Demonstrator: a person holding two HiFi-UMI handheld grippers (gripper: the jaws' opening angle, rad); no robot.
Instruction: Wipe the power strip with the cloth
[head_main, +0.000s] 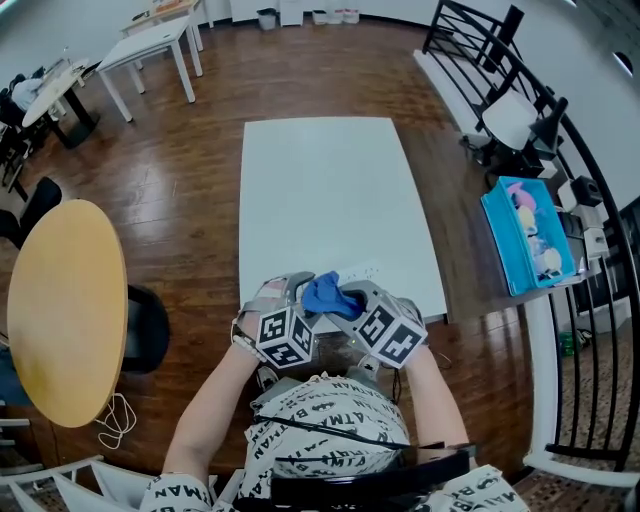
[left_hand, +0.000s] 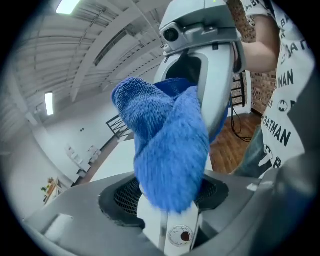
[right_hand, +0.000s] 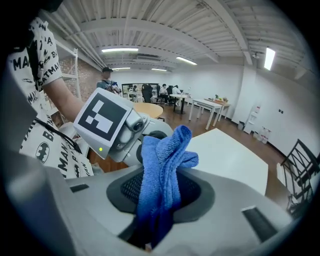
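Head view: both grippers meet at the counter's (head_main: 330, 190) near edge. The left gripper's (head_main: 303, 293) fingers clamp one end of the white strip (left_hand: 175, 232). The right gripper's (head_main: 350, 300) fingers pinch the blue cloth (right_hand: 160, 170), which is bunched over the strip.

"BATMAN" on the shirt (left_hand: 280, 132)

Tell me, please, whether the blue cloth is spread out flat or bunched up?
Bunched up: the blue cloth sits in crumpled folds, pinched between the left gripper and the right gripper, with no flat area showing.
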